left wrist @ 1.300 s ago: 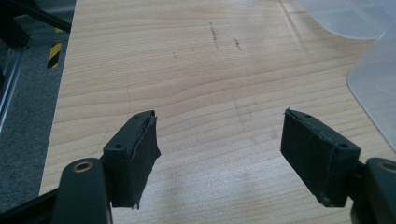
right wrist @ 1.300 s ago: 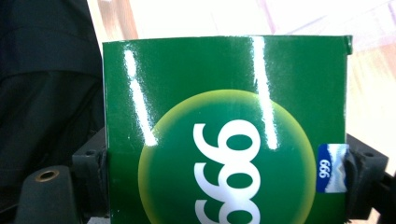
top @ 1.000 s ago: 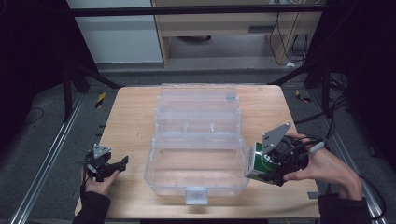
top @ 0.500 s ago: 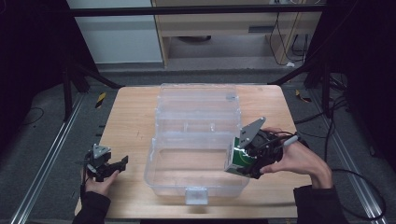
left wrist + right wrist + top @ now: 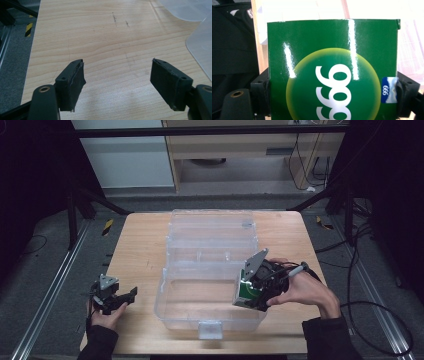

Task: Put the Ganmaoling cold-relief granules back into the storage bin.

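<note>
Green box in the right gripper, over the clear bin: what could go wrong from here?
1. The green box is glossy and held only by its side edges in the right gripper; it could slip or tilt on release.
2. It hangs near the right wall of the clear bin; lowering may catch the rim.
3. The left gripper sits open, apart from the bin, so nothing steadies it.

Green box [image 5: 332, 67], yellow disc, white numerals

Worktop [image 5: 140, 245]: pale wood, rectangular, faint dark scuff marks on its grain. Clear plastic case [image 5: 210, 270]: lies open at the worktop's middle, lid toward the far edge, latch toward the near edge.
</note>
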Motion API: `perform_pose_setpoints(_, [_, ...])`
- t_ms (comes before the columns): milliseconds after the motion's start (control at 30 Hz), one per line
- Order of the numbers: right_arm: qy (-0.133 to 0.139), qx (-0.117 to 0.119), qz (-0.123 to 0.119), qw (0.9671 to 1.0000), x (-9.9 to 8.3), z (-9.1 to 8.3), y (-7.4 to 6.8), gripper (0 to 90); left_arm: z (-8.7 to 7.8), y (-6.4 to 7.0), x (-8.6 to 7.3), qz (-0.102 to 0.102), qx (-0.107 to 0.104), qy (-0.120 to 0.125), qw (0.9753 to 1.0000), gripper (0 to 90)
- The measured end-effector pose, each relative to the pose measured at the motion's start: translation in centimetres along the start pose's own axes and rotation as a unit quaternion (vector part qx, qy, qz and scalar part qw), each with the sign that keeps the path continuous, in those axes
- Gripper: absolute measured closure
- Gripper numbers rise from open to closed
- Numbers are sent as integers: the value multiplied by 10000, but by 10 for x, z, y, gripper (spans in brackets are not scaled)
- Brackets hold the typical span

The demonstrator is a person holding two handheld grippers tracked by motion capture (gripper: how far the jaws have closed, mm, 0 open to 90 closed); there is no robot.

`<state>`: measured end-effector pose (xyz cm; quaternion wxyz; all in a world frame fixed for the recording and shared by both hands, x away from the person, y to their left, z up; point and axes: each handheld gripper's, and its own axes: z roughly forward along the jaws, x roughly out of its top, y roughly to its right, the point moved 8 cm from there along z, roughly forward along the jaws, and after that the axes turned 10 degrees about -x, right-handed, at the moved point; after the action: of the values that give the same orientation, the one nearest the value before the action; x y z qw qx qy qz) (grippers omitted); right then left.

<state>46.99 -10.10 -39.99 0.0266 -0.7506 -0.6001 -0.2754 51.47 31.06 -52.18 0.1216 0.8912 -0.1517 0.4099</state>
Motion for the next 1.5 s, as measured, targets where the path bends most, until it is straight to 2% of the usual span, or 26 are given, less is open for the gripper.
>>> perform_pose_setpoints(333, [-183,74,2,9998,-5,17,-6,159,0,0,0,5,5,-8,10000,265])
perform_pose_setpoints(933, [-534,178,-234,9981,-7,40,-16,158,0,0,0,-2,-2,9,10000,265])
perform_pose_setpoints(1067, [-440,245,-75,9987,-11,44,-18,158,0,-1,0,-5,-3,8,10000,265])
perform_pose_setpoints(1367, [-529,218,-232,9981,-14,56,-21,156,0,-1,0,-4,-8,5,10000,265])
perform_pose_setpoints(1500, [-403,296,-81,9987,-19,63,-22,155,0,0,0,-2,-9,7,10000,265])
